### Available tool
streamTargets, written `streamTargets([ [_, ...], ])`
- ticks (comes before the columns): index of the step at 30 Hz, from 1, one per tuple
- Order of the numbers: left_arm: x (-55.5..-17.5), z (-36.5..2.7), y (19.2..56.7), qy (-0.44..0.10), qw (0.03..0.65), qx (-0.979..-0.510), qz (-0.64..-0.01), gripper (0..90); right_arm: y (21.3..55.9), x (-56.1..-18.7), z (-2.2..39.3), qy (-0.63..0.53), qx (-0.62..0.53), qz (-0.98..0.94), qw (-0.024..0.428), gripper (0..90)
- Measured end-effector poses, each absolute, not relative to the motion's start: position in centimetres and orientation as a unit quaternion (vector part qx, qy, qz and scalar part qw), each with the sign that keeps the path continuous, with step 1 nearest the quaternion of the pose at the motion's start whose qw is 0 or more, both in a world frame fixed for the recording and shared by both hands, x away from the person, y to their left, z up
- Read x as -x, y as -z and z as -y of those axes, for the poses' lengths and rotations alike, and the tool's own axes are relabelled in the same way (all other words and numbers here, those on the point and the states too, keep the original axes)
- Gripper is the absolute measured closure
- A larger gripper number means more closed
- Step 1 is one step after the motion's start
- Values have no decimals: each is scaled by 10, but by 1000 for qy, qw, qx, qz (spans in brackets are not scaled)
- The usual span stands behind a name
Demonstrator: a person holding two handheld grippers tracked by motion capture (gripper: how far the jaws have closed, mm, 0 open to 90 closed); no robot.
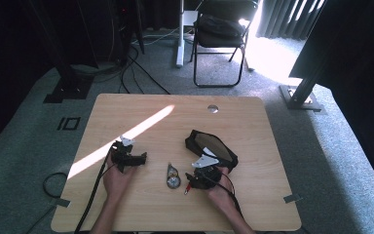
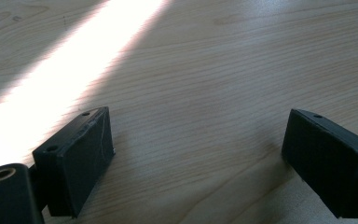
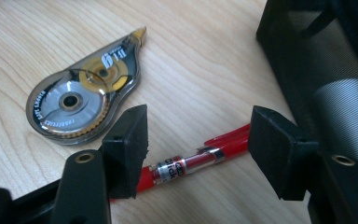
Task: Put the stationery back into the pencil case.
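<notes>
Wooden table (image 1: 253, 126) with 2 hand-held tongs and a band of sunlight crossing its surface. Left gripper (image 1: 135, 159): jaws spread wide, nothing between them; in the left gripper view its midpoint (image 2: 196, 154) lies over bare wood, with the sunlit band just beyond its left-hand jaw. Right gripper (image 1: 191, 183): jaws also set wide, straddling a red pen (image 3: 191, 163) that lies flat on the table across the gap (image 3: 200, 144); whether either jaw touches the pen cannot be told. Correction tape dispenser (image 3: 86, 100), clear-cased and teardrop-shaped, lies just beyond the right gripper's left-hand jaw, between the 2 tongs in the high view (image 1: 173, 176). Black mesh pouch (image 1: 209, 146) lies just beside the right gripper's other jaw, its mesh wall (image 3: 307, 60) close alongside
</notes>
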State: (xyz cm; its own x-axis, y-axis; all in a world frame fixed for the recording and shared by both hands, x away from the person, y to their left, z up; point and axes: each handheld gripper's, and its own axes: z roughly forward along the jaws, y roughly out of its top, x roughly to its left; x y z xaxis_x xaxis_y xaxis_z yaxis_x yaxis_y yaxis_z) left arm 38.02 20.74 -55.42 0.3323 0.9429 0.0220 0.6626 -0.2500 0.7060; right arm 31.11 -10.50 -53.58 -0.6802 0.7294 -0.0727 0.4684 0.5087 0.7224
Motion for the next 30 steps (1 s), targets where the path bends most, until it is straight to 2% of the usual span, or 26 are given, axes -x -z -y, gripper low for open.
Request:
streamTargets([
  [8, -380, -207, 554, -229, 306, -757, -530, 89, 546, -312, 104, -333, -357, -854, 180, 437],
  [19, -380, -207, 554, -229, 306, -757, -530, 89, 547, -313, 108, -331, -357, -857, 168, 677],
  [30, -380, -207, 554, -229, 306, -757, -530, 89, 545, -318, 114, -326, -366, -857, 155, 777],
])
